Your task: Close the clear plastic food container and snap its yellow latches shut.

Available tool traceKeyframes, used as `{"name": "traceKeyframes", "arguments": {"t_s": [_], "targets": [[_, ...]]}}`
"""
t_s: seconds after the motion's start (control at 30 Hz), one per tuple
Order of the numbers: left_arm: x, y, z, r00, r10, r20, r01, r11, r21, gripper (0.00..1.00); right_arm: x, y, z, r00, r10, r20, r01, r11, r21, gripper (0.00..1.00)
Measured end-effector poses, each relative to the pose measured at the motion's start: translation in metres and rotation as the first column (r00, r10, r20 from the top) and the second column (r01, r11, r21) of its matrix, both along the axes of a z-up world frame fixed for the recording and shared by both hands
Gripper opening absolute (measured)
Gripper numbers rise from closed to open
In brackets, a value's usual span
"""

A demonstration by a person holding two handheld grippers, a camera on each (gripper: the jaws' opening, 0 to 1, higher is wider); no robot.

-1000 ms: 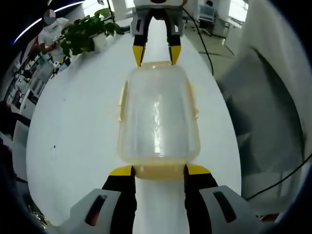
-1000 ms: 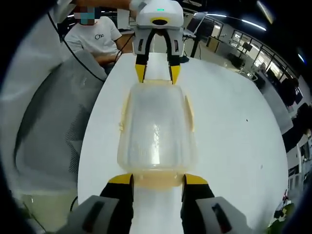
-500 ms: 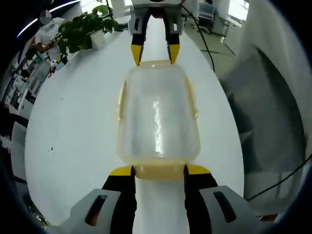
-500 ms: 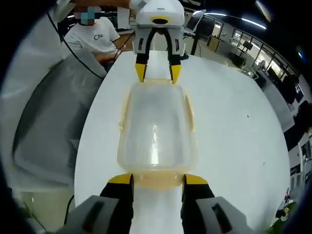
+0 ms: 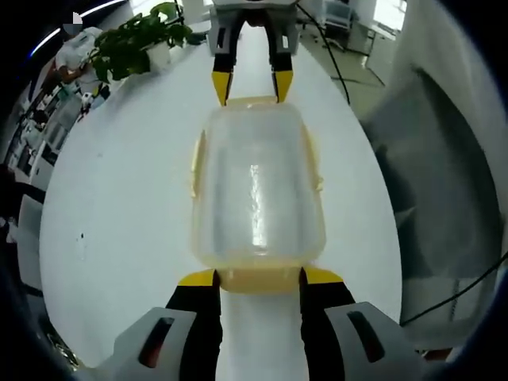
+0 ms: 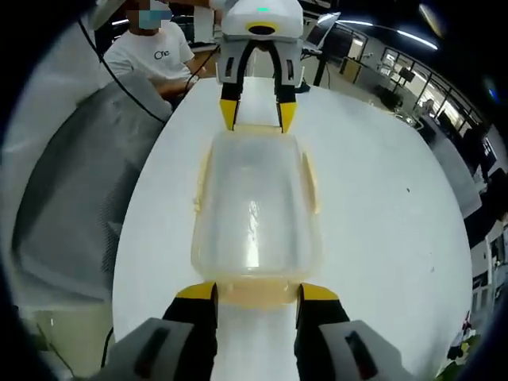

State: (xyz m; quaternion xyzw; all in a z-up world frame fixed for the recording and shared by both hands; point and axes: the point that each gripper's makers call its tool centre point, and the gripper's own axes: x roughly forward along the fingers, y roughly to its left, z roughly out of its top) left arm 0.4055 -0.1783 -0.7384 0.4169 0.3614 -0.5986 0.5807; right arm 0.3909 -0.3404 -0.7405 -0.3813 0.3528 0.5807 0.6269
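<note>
Two tools meet one clear plastic container point(image 5: 255, 186) end to end: it lies lid-up in the middle of the white desk point(image 5: 119, 206), long axis running from 6 to 12 o'clock in both views. In the left gripper view the left tool point(image 5: 256, 276) sits at 6 o'clock with its yellow-tipped jaws spread about as wide as the container's end, one tip at each side of the near end latch point(image 5: 258, 279), while the right tool point(image 5: 246, 79) stands at 12 o'clock, jaws likewise parted at the far end. The right gripper view mirrors this, with its own right tool point(image 6: 257, 291) at the near latch point(image 6: 255, 292) and the left tool point(image 6: 255, 111) opposite. Neither tool appears to clamp anything; whether the tips touch the latches I cannot tell. Side latches point(image 5: 194, 163) at 9 and 3 o'clock seem to stand slightly off the walls, so they are likely not yet snapped. The risk from here is uneven pressing: if one tool pushes harder, the light container may slide along the smooth desk or tip up, and a tip could skid off the latch. A potted plant point(image 5: 131, 51) stands at 10 o'clock, a seated person point(image 6: 155, 51) at 11 o'clock in the right gripper view.
</note>
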Motion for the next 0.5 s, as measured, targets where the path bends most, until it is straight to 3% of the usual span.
{"name": "traceKeyframes", "arguments": {"t_s": [0.5], "targets": [[-0.0008, 0.0052, -0.0023, 1.0, 0.02, -0.008, -0.02, 1.0, 0.006, 0.36, 0.0033, 0.0041, -0.0032, 1.0, 0.01, -0.001, -0.01, 1.0, 0.004, 0.36]]}}
